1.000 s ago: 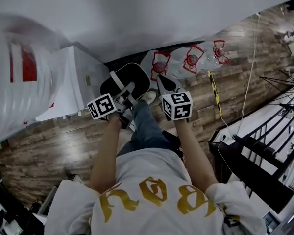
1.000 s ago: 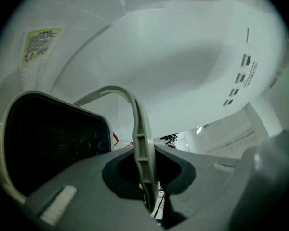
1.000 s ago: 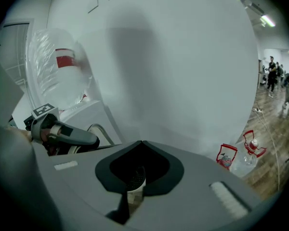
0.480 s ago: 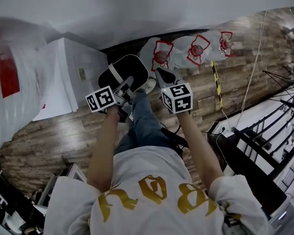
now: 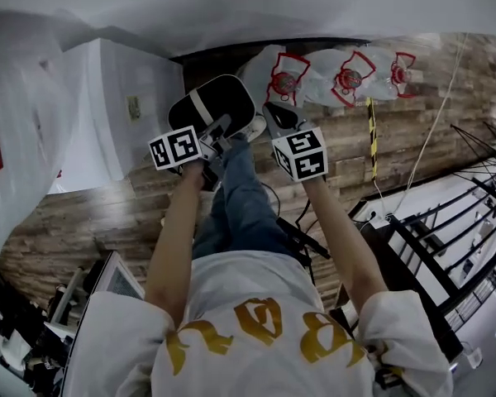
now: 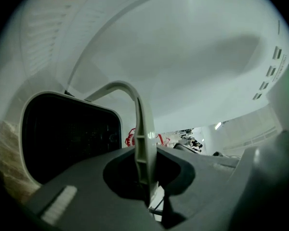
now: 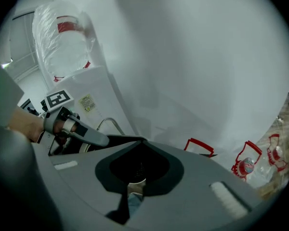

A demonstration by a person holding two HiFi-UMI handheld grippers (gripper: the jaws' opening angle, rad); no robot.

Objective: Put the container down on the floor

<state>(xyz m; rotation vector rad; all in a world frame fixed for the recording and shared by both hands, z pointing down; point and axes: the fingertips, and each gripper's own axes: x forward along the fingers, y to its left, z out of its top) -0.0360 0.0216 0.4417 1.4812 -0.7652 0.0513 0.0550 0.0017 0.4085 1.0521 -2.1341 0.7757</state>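
Arms outstretched; left gripper (image 5: 221, 127), right gripper (image 5: 270, 114) jaws clamped.

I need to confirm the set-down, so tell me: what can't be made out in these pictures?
- Whether the container touches the floor: the head view looks down on it, so its own body hides the underside.
- Its inside: the left gripper view shows only a dark face within the pale rim.
- Print on the label of the white cabinet: too small in the head view.

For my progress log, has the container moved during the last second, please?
No, not noticeably: the container keeps its gap to the white cabinet; only the view shifted.
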